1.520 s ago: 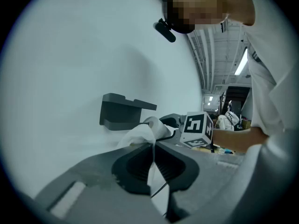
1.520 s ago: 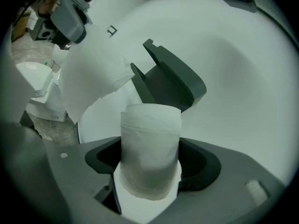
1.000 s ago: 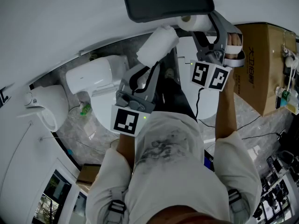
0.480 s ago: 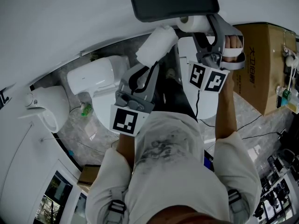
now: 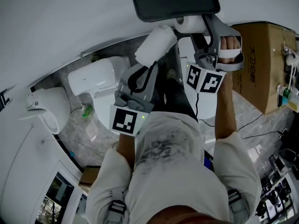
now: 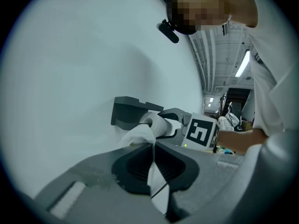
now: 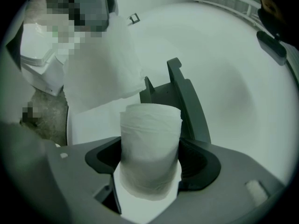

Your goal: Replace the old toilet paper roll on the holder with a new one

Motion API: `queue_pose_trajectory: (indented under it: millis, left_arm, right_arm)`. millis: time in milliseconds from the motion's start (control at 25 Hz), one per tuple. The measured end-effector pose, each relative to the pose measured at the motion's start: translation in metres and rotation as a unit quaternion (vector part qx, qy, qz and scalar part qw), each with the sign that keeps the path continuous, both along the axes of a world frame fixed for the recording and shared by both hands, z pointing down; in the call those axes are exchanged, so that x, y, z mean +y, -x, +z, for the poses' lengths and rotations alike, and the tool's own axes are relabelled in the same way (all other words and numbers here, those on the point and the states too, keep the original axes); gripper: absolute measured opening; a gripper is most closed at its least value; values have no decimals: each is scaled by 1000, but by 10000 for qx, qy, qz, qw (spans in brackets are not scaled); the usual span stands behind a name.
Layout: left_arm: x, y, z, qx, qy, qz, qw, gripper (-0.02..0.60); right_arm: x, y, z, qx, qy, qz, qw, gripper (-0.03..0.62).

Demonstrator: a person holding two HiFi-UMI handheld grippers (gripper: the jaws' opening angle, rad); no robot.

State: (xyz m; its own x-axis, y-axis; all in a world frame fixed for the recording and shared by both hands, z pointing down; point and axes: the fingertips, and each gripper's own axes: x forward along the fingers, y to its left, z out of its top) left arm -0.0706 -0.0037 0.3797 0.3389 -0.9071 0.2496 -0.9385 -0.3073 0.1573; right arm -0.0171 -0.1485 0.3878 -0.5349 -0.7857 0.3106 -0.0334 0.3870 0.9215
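Observation:
My right gripper (image 5: 200, 26) (image 7: 150, 171) is shut on a white toilet paper roll (image 5: 188, 24) (image 7: 150, 143), held upright between its jaws. The roll sits just below the dark grey wall holder (image 5: 174, 1) (image 7: 187, 104), close in front of its arm. My left gripper (image 5: 150, 65) (image 6: 153, 150) is shut on a white bundle of tissue paper (image 5: 156, 45) (image 6: 138, 135), pinching a thin sheet of it. This bundle hangs left of the holder (image 6: 131, 110) and shows as a large white shape (image 7: 100, 64) in the right gripper view.
A white toilet (image 5: 93, 78) with its lid down stands below left. A rounded white fixture (image 5: 44, 104) sits further left. A cardboard box (image 5: 261, 64) stands at the right, with cables on the marbled floor (image 5: 252, 120). The pale wall (image 5: 70, 17) runs behind the holder.
The right gripper with its roll has shifted a little toward the holder and rolled slightly. The left gripper and its bundle have crept slightly the same way.

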Motion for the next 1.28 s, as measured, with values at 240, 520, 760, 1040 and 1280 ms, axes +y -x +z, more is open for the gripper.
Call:
queue_pose_trajectory:
  millis: [240, 520, 760, 1040, 1280]
  left_arm:
    - [0, 6, -1, -40, -29, -74, 10000, 17]
    - [0, 11, -1, -64, -12, -229, 9997, 17]
    - [5, 21, 4, -42, -7, -320, 9995, 17]
    - [8, 28, 2, 11, 36, -389, 9992, 17]
    - [5, 29, -4, 16, 60, -569, 9984, 17]
  right_arm:
    - [4, 7, -1, 125, -156, -16, 9998, 371]
    - [10, 14, -3, 249, -323, -27, 9992, 371]
    - [19, 27, 2, 372, -424, -58, 9984, 371]
    - [27, 41, 0, 526, -531, -117, 9971, 371]
    - [32, 45, -5, 495, -543, -263, 9970, 371]
